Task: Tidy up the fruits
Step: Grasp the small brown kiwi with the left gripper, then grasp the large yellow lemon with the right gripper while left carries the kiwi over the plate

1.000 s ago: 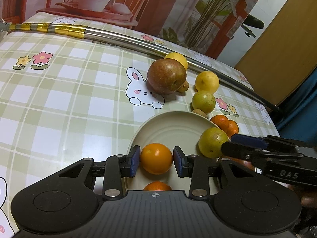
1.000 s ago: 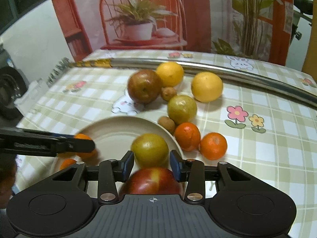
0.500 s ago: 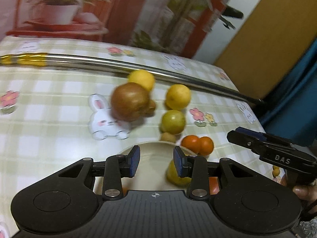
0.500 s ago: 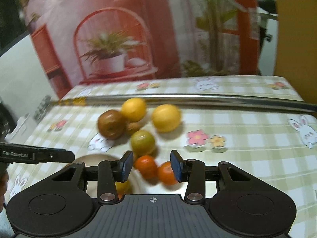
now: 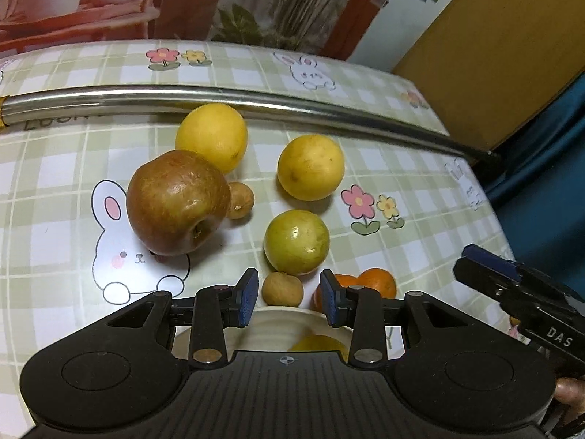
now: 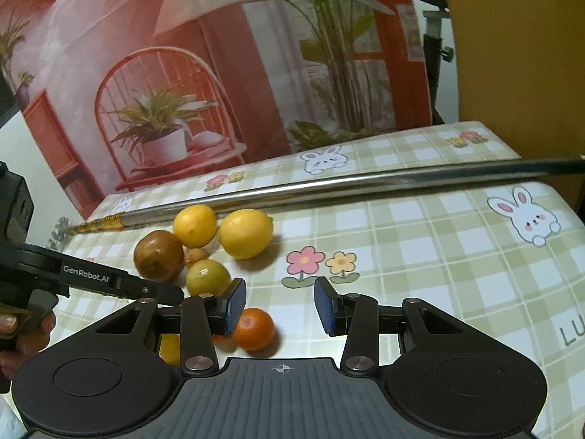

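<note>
My left gripper (image 5: 288, 298) is open and empty above the far rim of the cream plate (image 5: 278, 320); a small brown fruit (image 5: 282, 289) lies just beyond its tips. On the cloth lie a brown apple (image 5: 177, 203), two yellow lemons (image 5: 212, 135) (image 5: 310, 166), a green citrus (image 5: 296, 241) and oranges (image 5: 376, 281). A yellow-green fruit (image 5: 318, 344) sits in the plate. My right gripper (image 6: 279, 305) is open and empty, raised over the cloth, with an orange (image 6: 254, 329) by its left finger.
A long steel pole (image 5: 256, 100) lies across the table behind the fruit. The table's right edge drops off beside a blue curtain (image 5: 548, 168). A second small brown fruit (image 5: 239, 199) sits against the apple.
Both grippers let go of the fruit in the plate, drew back and rose. The left one has swung toward the loose fruit; the right one now points over the cloth to the right.
</note>
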Tool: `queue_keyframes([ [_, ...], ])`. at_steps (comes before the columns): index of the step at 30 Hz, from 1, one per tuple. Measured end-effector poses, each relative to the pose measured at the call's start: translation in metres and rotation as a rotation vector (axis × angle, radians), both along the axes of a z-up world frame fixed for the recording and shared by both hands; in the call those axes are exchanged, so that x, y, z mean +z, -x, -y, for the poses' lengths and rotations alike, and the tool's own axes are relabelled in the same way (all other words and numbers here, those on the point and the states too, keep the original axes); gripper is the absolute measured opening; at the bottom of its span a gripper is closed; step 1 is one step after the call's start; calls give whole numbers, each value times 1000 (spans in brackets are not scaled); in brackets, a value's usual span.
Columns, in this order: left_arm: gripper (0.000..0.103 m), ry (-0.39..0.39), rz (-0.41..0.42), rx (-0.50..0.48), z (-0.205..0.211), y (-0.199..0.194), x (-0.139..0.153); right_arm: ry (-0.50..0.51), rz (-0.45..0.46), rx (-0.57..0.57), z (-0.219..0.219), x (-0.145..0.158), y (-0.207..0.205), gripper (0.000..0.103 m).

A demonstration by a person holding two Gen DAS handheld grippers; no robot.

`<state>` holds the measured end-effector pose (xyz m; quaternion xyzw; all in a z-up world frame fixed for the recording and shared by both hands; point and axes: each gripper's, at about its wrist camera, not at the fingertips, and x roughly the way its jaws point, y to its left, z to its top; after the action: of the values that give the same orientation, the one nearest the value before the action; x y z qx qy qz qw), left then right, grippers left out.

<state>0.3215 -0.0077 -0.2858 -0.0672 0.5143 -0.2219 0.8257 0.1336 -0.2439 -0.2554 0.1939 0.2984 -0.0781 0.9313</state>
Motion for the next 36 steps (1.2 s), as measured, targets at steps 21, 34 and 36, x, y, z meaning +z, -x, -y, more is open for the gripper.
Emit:
queue_keyframes([
  [21,30,-36,87,-3,-3,13,11,-53,7,-28,13,-9,6,40],
  [34,30,16,185,114,-46,43,31,-37,11,23,10,-7,-15,40],
  [36,30,21,191,130,-52,48,32,-11,23,55,7,-5,-28,40],
])
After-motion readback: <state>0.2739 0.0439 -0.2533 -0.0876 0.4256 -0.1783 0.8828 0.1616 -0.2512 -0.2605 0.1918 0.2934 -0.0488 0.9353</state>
